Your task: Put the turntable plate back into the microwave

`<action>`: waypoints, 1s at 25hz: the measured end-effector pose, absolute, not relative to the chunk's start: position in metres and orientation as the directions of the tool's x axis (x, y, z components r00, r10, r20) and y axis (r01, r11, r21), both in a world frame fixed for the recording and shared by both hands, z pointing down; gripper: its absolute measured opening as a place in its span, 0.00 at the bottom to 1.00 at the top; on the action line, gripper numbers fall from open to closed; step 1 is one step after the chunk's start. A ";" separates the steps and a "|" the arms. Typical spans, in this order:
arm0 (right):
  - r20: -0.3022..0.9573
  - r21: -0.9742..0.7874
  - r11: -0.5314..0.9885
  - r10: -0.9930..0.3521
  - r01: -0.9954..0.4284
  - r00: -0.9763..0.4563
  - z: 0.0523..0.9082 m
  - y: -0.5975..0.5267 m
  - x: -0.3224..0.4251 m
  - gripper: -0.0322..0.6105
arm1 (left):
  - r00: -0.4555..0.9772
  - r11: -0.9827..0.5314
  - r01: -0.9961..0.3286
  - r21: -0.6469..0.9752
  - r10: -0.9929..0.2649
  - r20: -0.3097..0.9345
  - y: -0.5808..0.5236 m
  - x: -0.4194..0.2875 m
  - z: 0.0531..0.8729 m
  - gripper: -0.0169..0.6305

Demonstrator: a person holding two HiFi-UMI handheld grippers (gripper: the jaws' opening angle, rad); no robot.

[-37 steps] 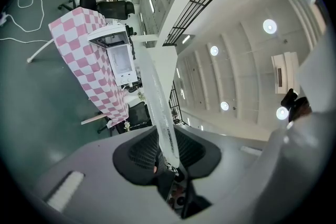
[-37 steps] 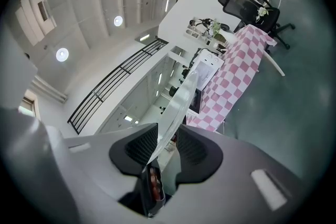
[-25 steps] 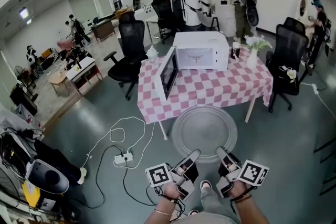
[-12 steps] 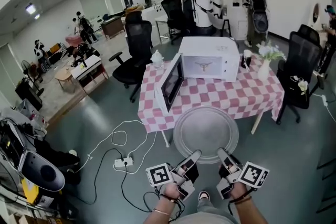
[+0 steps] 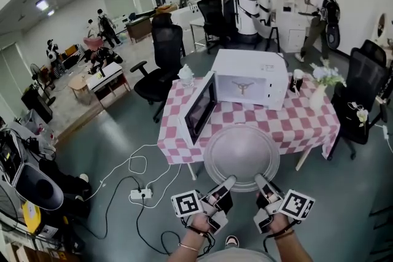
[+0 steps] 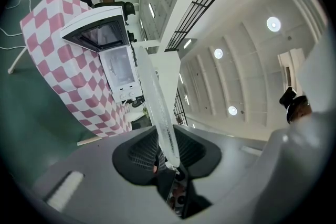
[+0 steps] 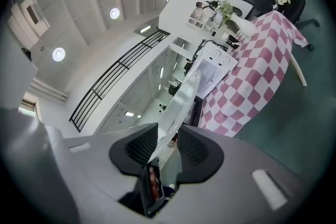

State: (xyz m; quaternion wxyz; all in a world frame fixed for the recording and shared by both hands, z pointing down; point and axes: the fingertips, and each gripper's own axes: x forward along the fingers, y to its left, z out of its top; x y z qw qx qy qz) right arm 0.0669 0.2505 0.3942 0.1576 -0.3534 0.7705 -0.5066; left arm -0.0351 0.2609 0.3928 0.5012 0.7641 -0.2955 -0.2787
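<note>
Left gripper and right gripper are pinching the plate by its rim at lower centre — glass, likely heavy, slick, breakable.

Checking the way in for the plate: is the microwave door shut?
No, the microwave door stands swung wide open.

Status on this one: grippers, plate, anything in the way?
Left gripper and right gripper both shut on near rim of plate. Plate roughly level, before the table, not yet in microwave. Door open, swung left; nothing seen across its mouth.
</note>
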 end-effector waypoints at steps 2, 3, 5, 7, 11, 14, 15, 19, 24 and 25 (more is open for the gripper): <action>0.038 -0.875 0.332 -0.677 -0.352 -0.735 0.382 0.232 0.064 0.22 | 0.665 -0.320 -0.173 0.931 -0.736 -0.129 0.247 -0.032 0.393 0.16; 0.016 -0.869 0.359 -0.666 -0.340 -0.746 0.378 0.225 0.063 0.22 | 0.662 -0.316 -0.171 0.933 -0.738 -0.129 0.240 -0.031 0.393 0.16; -0.003 -0.860 0.388 -0.653 -0.331 -0.757 0.375 0.212 0.064 0.22 | 0.658 -0.313 -0.169 0.935 -0.742 -0.130 0.229 -0.028 0.394 0.16; -0.006 -0.854 0.400 -0.649 -0.334 -0.761 0.375 0.201 0.067 0.22 | 0.655 -0.311 -0.175 0.934 -0.745 -0.125 0.219 -0.025 0.396 0.16; 0.041 -0.876 0.332 -0.670 -0.349 -0.741 0.386 0.187 0.077 0.22 | 0.653 -0.298 -0.170 0.939 -0.748 -0.119 0.203 -0.019 0.399 0.16; -0.027 -0.859 0.406 -0.645 -0.312 -0.764 0.377 0.176 0.073 0.22 | 0.657 -0.293 -0.170 0.941 -0.746 -0.114 0.195 -0.018 0.401 0.16; -0.033 -0.858 0.411 -0.643 -0.309 -0.765 0.378 0.173 0.072 0.22 | 0.657 -0.289 -0.174 0.941 -0.746 -0.108 0.193 -0.018 0.402 0.16; 0.135 -0.897 0.216 -0.697 -0.385 -0.705 0.407 0.167 0.084 0.22 | 0.657 -0.260 -0.162 0.952 -0.748 -0.093 0.181 -0.018 0.406 0.16; 0.135 -0.893 0.219 -0.701 -0.393 -0.700 0.411 0.144 0.081 0.22 | 0.670 -0.279 -0.154 0.948 -0.735 -0.107 0.157 -0.021 0.409 0.16; 0.137 -0.893 0.217 -0.704 -0.395 -0.697 0.411 0.137 0.080 0.22 | 0.672 -0.279 -0.149 0.949 -0.732 -0.110 0.150 -0.022 0.409 0.16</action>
